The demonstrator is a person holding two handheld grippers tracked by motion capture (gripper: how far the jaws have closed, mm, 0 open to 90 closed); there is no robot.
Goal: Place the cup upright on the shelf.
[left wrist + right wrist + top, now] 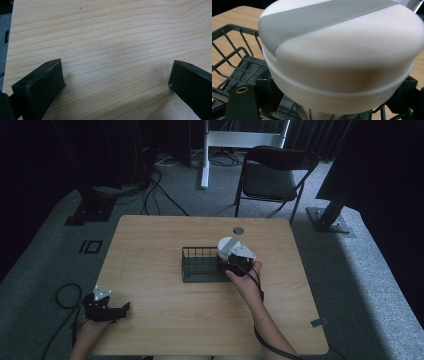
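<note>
A white lidded container is being held over a wire basket at mid-table.

In the high view, the right gripper [235,262] is being clasped around the white container [228,247] at the dark wire basket [199,265], centre frame; the left gripper [106,307] is being rested lower left. In the left gripper view, jaws are being kept wide apart over bare table [112,37]. In the right gripper view, the container's grey-banded lid [337,32] is looming close; no writing is readable.

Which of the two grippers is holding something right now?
The right gripper, at the black wire basket, holds a white round container between its fingers; the left gripper is open over bare table.
</note>
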